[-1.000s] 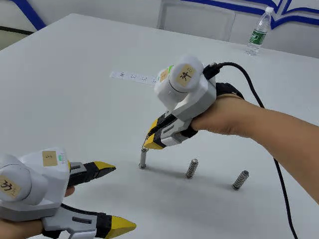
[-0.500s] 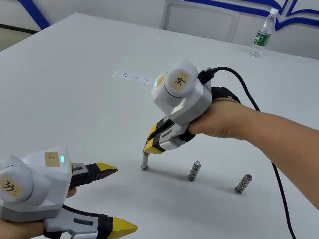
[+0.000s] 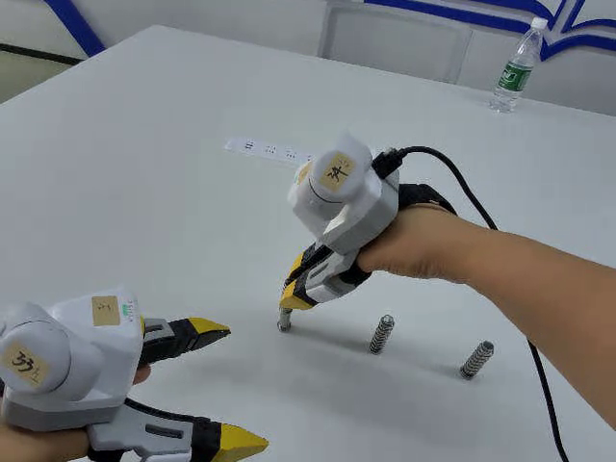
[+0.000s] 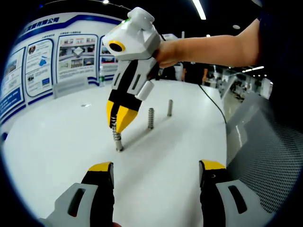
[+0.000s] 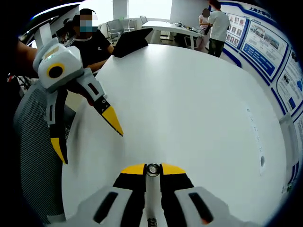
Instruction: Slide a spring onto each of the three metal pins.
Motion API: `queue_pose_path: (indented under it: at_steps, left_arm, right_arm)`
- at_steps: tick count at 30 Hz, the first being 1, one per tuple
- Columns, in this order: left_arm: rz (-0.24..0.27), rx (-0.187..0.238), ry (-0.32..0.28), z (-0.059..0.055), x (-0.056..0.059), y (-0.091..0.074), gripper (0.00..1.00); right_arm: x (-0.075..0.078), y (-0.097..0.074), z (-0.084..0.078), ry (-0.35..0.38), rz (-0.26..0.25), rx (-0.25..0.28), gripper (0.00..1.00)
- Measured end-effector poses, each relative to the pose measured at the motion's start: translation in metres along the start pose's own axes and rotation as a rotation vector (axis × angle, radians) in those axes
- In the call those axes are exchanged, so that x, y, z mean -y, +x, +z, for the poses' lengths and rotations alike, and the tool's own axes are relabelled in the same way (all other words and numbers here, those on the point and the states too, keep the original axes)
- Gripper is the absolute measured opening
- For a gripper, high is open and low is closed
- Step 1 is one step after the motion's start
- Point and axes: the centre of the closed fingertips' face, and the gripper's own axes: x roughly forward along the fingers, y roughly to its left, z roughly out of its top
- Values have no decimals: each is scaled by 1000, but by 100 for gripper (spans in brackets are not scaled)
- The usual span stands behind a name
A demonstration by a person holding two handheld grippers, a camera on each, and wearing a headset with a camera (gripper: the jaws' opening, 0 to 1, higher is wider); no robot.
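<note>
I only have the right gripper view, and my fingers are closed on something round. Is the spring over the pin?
Observer: Yes. In the left gripper view the spring sits on the pin, just below the right gripper. The pin's lower part is bare.
Operator: How many other pins are done?
Observer: Two. The head view shows springs on the middle pin and the far-right pin.
Operator: Where's my left gripper?
Observer: In the head view the left gripper is low on the left. Its fingers are open and it holds nothing.
</note>
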Motion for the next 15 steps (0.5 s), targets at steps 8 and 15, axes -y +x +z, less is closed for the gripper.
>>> queue_pose_path:
  at_steps: [8,15]
  left_arm:
    - [12,-5,-6,-2,-2,-3,74]
    - [16,-8,-10,-4,-3,-4,74]
  right_arm:
    - [-2,11,-6,11,2,-17,12]
    - [-4,20,-12,21,5,-34,12]
